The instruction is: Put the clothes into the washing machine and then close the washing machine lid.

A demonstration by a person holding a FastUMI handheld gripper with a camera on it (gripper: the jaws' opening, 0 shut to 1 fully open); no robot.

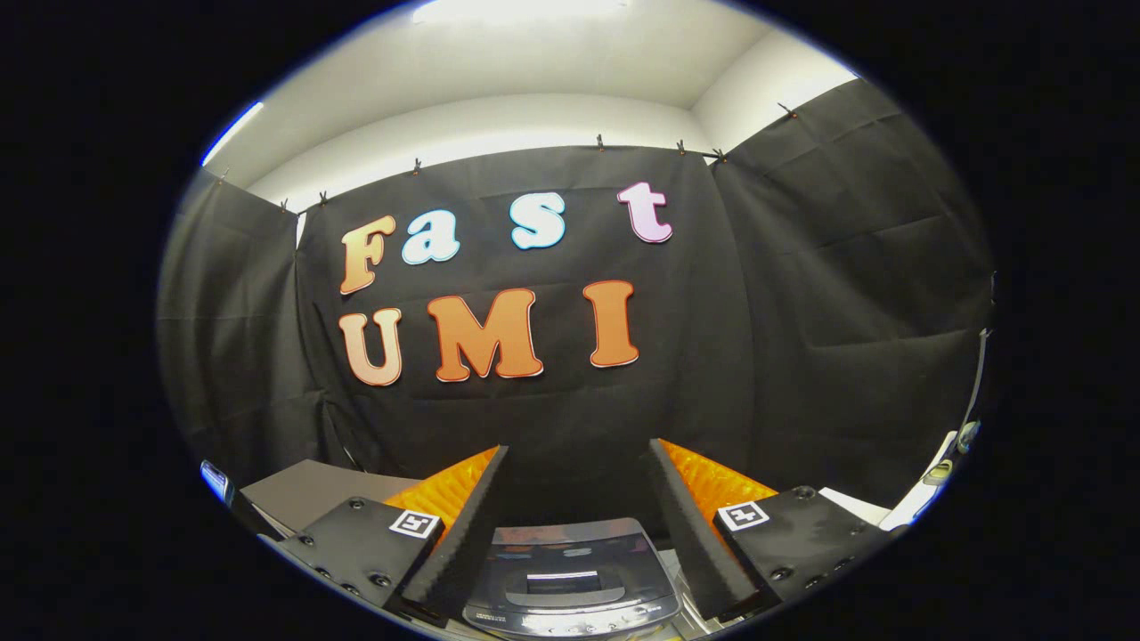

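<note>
A small grey toy washing machine (570,574) sits low between my two fingers, its top lid (570,545) lying flat and shut, with a row of buttons along its near edge. My gripper (579,458) is raised and open, the fingers spread wide to either side of the machine with nothing between them. The fingertips (494,472) reach up in front of the black booth wall. I see no clothes in this view.
A grey tabletop (307,494) runs off behind the left finger. White objects (926,494) lie on the far right beyond the right finger. Black cloth walls close the booth behind and on both sides.
</note>
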